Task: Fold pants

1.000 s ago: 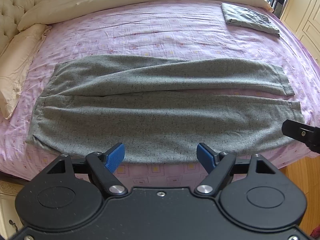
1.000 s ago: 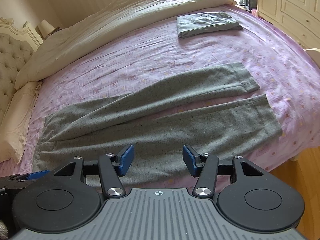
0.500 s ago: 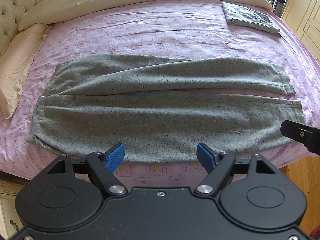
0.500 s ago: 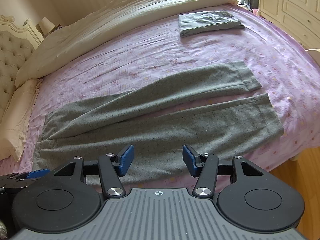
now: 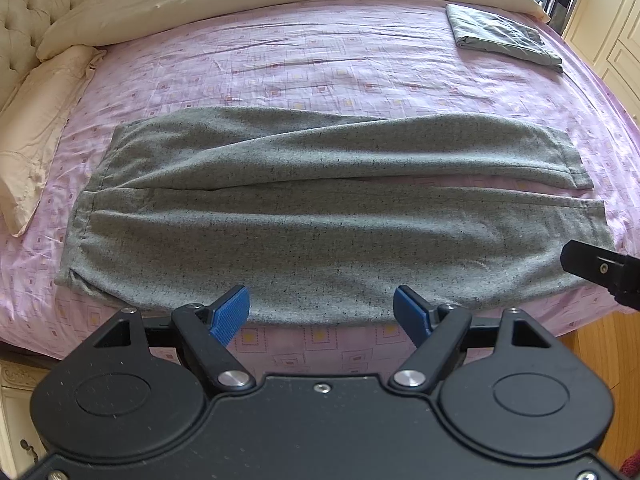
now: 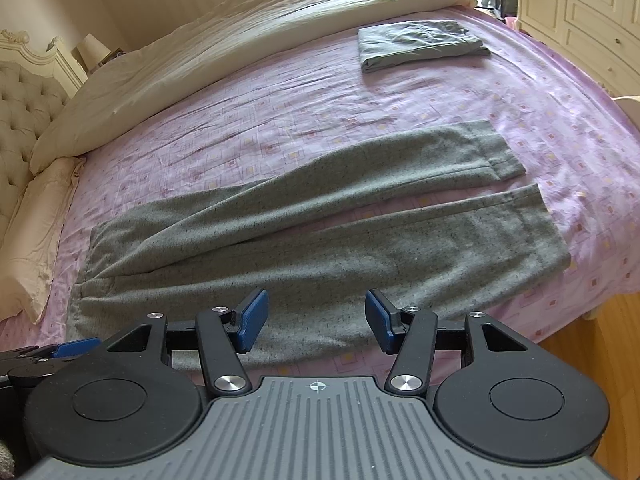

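Observation:
Grey speckled pants (image 5: 320, 216) lie flat and unfolded across the pink patterned bed sheet (image 5: 320, 64), waistband at the left, leg hems at the right, the two legs side by side. They also show in the right wrist view (image 6: 320, 240). My left gripper (image 5: 322, 312) is open and empty, hovering above the pants' near edge around the middle. My right gripper (image 6: 316, 318) is open and empty, above the near edge of the near leg. The right gripper's black body shows at the right edge of the left wrist view (image 5: 600, 268).
A folded grey garment (image 5: 504, 40) lies at the far right of the bed, also in the right wrist view (image 6: 420, 44). A cream duvet (image 6: 240, 40) covers the far side. A pillow (image 5: 36, 128) and tufted headboard (image 5: 28, 12) are at the left. White cupboards (image 6: 592, 12) stand at the right.
Both grippers have drifted slightly toward the bed; the pants look a little nearer and lower in view. The pants have not moved and both grippers stay open.

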